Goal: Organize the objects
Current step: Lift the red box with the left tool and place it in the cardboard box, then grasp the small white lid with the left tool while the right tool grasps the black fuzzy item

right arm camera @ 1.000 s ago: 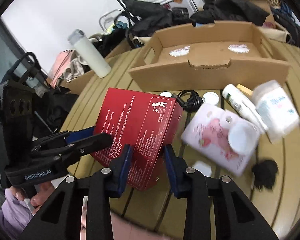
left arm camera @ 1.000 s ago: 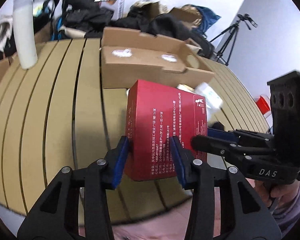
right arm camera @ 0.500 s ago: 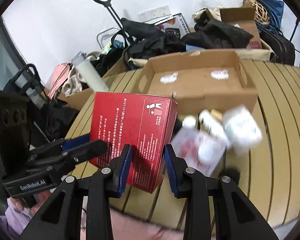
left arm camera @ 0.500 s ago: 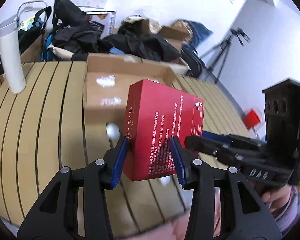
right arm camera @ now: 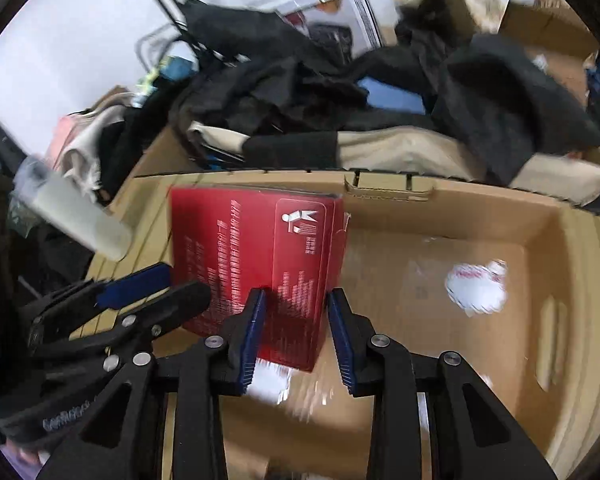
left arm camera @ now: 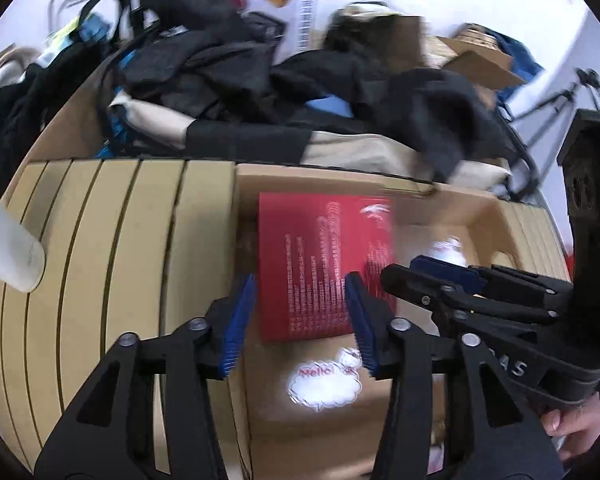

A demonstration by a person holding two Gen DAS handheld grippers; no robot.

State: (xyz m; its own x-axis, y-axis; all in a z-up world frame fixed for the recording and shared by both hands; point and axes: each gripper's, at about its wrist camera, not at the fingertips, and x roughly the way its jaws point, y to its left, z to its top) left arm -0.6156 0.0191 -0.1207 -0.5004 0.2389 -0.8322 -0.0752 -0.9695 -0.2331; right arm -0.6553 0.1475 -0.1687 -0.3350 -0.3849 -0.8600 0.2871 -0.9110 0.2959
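Red box [right arm camera: 260, 264]: upright over the left end of the cardboard tray [right arm camera: 572, 280] on the slatted tabletop [left arm camera: 100, 240]. Right tongs [right arm camera: 296, 328] pinch its lower edge. Left tongs [left arm camera: 300, 320], just opening, apparently slack; blurred.

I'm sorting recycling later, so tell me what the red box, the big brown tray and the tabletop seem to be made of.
Red box: probably coated paperboard, with crisp folded edges, printed white text and a slight sheen.
Brown tray: corrugated cardboard, matte, with a slotted tab in its far wall.
Tabletop: tan slats with dark gaps, likely wood or a wood-look laminate; the blur leaves it open.
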